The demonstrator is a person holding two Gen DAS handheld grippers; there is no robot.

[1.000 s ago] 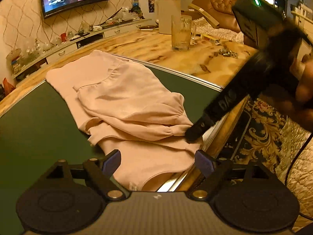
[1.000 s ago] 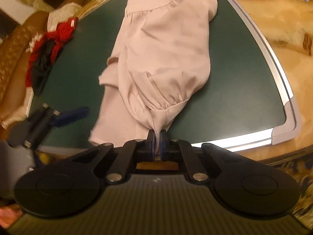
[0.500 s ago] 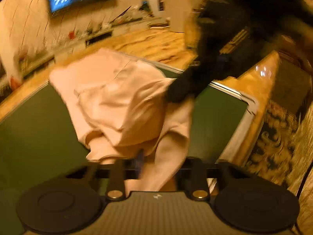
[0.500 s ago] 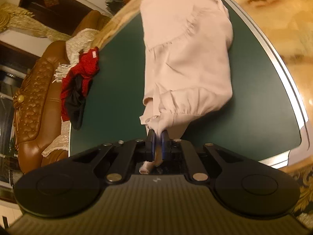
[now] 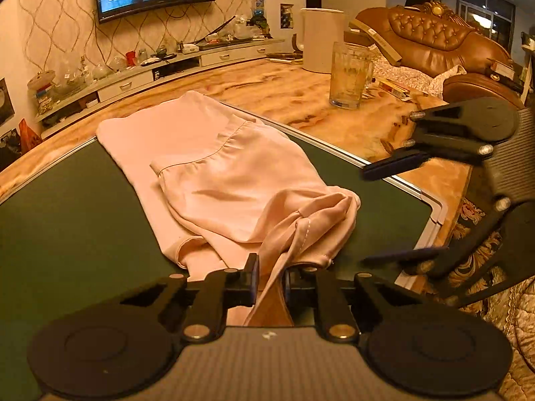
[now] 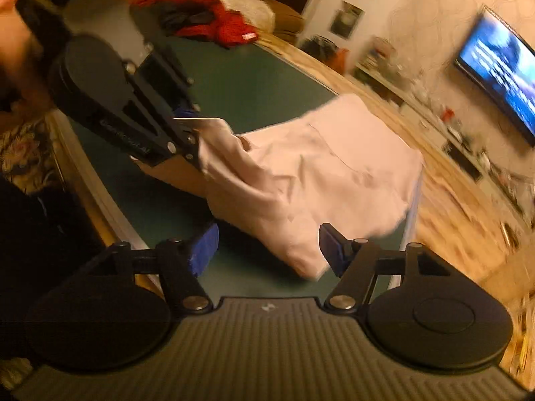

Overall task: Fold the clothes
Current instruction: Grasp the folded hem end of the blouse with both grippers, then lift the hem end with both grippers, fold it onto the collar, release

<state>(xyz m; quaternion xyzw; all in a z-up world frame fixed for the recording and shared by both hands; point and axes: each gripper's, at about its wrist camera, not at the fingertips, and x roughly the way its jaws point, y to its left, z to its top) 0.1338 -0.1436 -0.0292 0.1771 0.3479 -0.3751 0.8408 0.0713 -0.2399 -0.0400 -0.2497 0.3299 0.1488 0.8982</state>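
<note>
Smooth pink garment (image 5: pixel 234 180) lies creased on the green surface (image 5: pixel 67 227). Left gripper (image 5: pixel 271 275), closing, pinches its hem at 6 o'clock. Right gripper (image 6: pixel 267 247), blurred, is spreading with nothing gripped.

Left clamps, right lets go
Left gripper (image 5: pixel 270 279) angled downward, jaws closing on a pinch of fabric; right gripper (image 6: pixel 265 249) rolled sideways, jaws opening, nothing between its fingers (image 6: pixel 204 245).

satiny pink cloth garment (image 5: pixel 234 180), matt green mat (image 5: pixel 67 227), glossy wood table (image 5: pixel 274 90)
</note>
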